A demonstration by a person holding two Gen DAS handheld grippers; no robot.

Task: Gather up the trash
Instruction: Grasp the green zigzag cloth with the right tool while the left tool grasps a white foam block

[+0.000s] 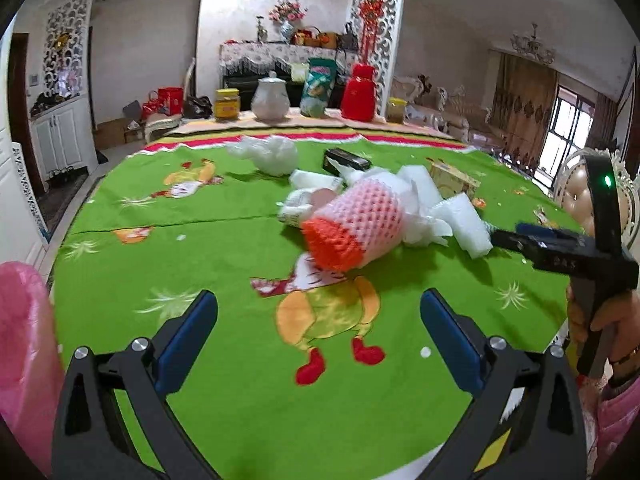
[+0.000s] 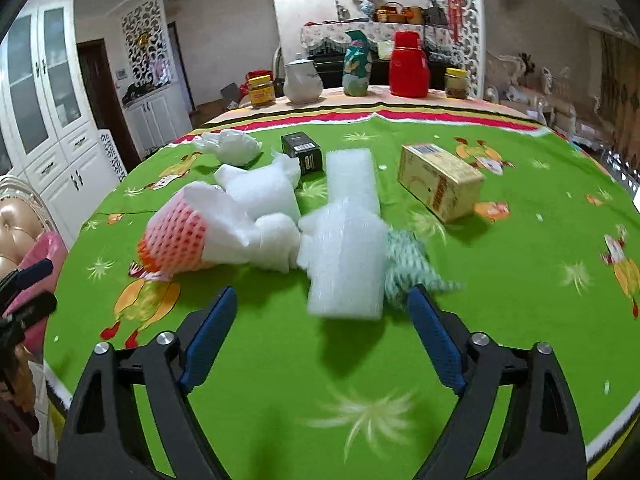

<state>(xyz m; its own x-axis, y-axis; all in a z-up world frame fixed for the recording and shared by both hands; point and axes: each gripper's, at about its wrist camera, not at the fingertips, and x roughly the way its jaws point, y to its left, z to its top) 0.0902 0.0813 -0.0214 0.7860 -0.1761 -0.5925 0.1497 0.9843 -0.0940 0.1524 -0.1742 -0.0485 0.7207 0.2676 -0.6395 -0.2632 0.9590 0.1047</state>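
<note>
Little looks collected yet — the trash lies in a loose heap mid-table on the green cloth [image 2: 280, 360]: a pink foam net [image 1: 352, 216], white foam sheets [image 2: 344, 256], a crumpled white bag [image 2: 232, 146] farther off, a black box [image 2: 302, 152] and a yellow carton [image 2: 440, 180] to the right. A pink bag [image 1: 24, 352] waits at the near left edge. The left gripper [image 1: 318, 312] and right gripper [image 2: 322, 312] both stand wide apart, holding nothing — the foam lies just ahead of the right one.
</note>
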